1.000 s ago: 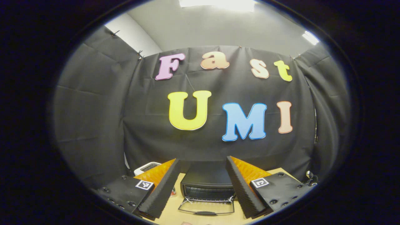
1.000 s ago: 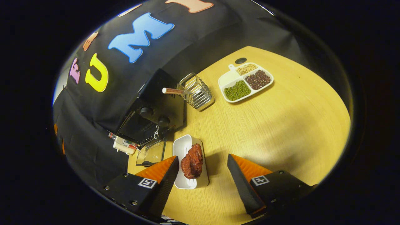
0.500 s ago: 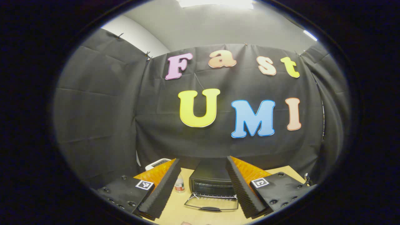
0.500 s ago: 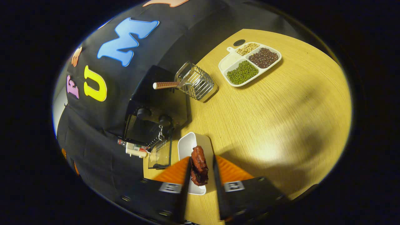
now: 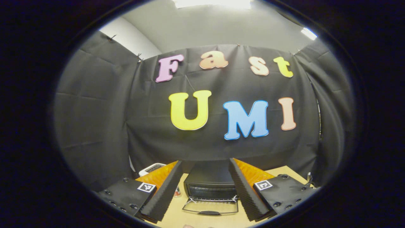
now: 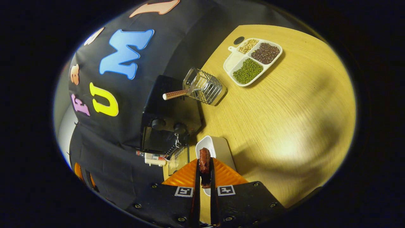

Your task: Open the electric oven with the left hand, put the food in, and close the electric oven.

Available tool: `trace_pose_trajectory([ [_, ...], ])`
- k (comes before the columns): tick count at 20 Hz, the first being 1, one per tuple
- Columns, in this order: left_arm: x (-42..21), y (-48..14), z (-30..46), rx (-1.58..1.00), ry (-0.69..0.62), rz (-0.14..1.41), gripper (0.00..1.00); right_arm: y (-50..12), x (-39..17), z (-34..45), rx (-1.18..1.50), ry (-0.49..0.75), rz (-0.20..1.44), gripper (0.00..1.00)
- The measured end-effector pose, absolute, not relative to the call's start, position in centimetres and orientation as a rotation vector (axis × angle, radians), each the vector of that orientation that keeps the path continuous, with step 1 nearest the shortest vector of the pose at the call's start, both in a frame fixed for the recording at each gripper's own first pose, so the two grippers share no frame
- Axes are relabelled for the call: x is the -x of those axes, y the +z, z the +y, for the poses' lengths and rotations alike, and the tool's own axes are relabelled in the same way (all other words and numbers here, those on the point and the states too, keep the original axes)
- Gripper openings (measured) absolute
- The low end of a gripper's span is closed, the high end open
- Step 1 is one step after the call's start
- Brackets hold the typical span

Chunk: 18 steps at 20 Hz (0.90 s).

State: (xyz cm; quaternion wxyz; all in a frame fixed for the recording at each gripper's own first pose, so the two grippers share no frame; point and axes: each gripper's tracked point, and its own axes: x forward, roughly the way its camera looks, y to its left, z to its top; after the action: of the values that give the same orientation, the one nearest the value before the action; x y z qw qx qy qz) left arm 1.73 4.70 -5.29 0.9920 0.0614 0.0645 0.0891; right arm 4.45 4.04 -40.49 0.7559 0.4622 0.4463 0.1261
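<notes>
In the right gripper view we see the right gripper (image 6: 204, 177) at the bottom centre of the frame, its jaws drawn nearly together and clamped on the piece of meat (image 6: 204, 161), a dark red-brown chunk that stands up between the two fingers. Just above and to the right of the meat lies the white tray (image 6: 221, 148), on the wooden table (image 6: 284, 110). To the left of the tray we find the electric oven (image 6: 171, 117), a black box with two knobs on its front; its glass door (image 6: 178, 156) hangs open, dropped flat toward the lower middle of the frame. A small bottle (image 6: 152, 156) lies left of the door. Above the oven, toward the upper middle, a wire basket (image 6: 204, 87) stands with a wooden-handled tool (image 6: 174, 94) sticking out of it to the left. In the upper right sits a white divided dish (image 6: 235, 60) with green, dark red and pale beans in separate compartments.

In the left gripper view we see the left gripper (image 5: 205, 186) at the bottom centre with its jaws wide apart and holding nothing. Between the fingers, farther off, the oven (image 5: 210, 183) faces us with its door (image 5: 210, 207) folded down onto the table (image 5: 281, 171). At the lower left, past the left finger, a white appliance (image 5: 150, 167) peeks out.
</notes>
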Motion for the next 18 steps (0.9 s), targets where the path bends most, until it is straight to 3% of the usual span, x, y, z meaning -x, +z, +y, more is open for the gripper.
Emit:
trace_pose_trajectory([
  [13,-6.1,-3.9,9.1,-0.076,-0.003,0.081,1.0,-28.0,-3.3,7.0,-1.287,0.314,0.722,0.13],
  [14,-6.0,-3.8,9.7,-0.075,-0.007,0.079,0.92,-27.4,-3.4,7.6,-1.285,0.323,0.711,0.13],
  [15,-6.0,-4.1,10.1,-0.069,-0.012,0.079,0.92,-27.0,-3.5,8.3,-1.279,0.332,0.705,0.13],
  [16,-5.9,-4.3,10.5,-0.06,-0.02,0.079,1.0,-26.5,-3.6,9.0,-1.272,0.346,0.699,0.13],
  [18,-5.6,-4.9,11.2,-0.054,-0.041,0.086,1.0,-26.3,-4.0,10.6,-1.259,0.368,0.698,0.13],
])
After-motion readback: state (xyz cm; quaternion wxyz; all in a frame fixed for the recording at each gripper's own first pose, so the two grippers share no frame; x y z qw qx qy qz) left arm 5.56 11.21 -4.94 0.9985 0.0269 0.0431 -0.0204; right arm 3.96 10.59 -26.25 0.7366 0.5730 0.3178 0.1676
